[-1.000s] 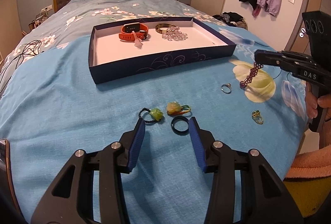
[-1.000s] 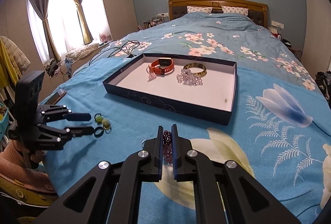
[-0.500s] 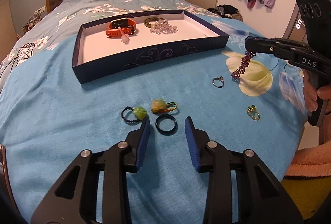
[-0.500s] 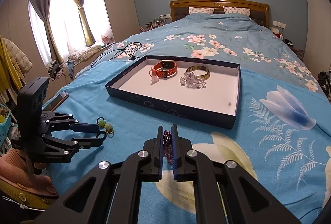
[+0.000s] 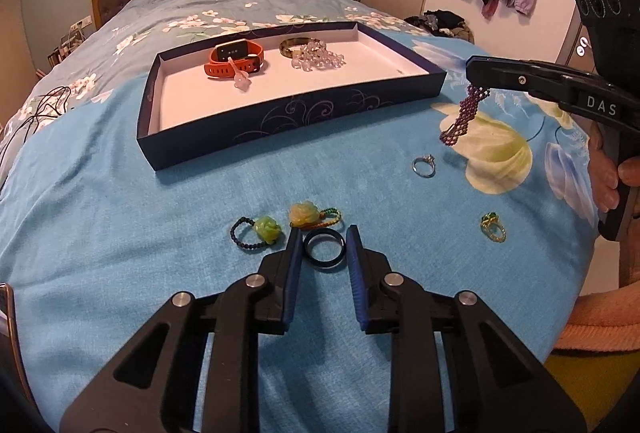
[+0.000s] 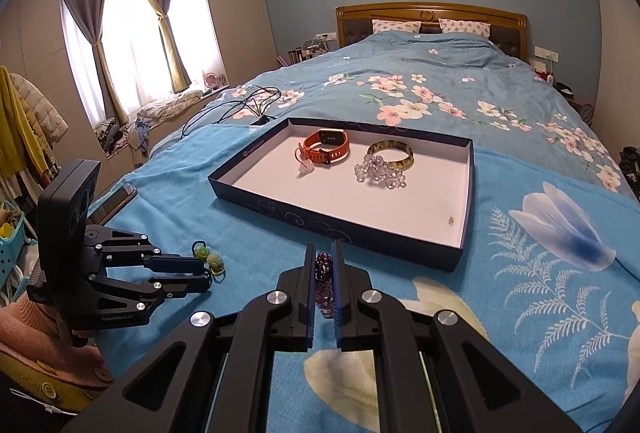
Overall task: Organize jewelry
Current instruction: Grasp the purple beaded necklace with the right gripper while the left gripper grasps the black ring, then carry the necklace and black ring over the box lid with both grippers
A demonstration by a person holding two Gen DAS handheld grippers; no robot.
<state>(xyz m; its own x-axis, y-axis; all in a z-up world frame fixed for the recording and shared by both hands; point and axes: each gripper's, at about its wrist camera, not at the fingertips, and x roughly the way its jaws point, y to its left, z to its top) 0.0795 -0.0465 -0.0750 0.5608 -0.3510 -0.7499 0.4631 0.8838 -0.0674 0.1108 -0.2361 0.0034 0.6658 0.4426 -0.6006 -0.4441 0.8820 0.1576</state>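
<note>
Our left gripper [image 5: 323, 233] has just been closing, its jaws narrow around the black ring [image 5: 324, 248] without quite pressing it. Our right gripper [image 6: 323, 253] pinches the purple bracelet [image 5: 464, 113], which dangles above the blanket [image 5: 120, 233].

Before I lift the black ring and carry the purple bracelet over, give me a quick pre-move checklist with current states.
1. Black ring between the left hand-held gripper pads, jaws just closing: ok.
2. Pads pressing the ring: cannot tell.
3. Yellow flower ring clear of the left pad: not ok, it sits right at the tip.
4. Right hand-held gripper shut on the purple bracelet: ok.
5. Free floor in the tray: ok.
</note>
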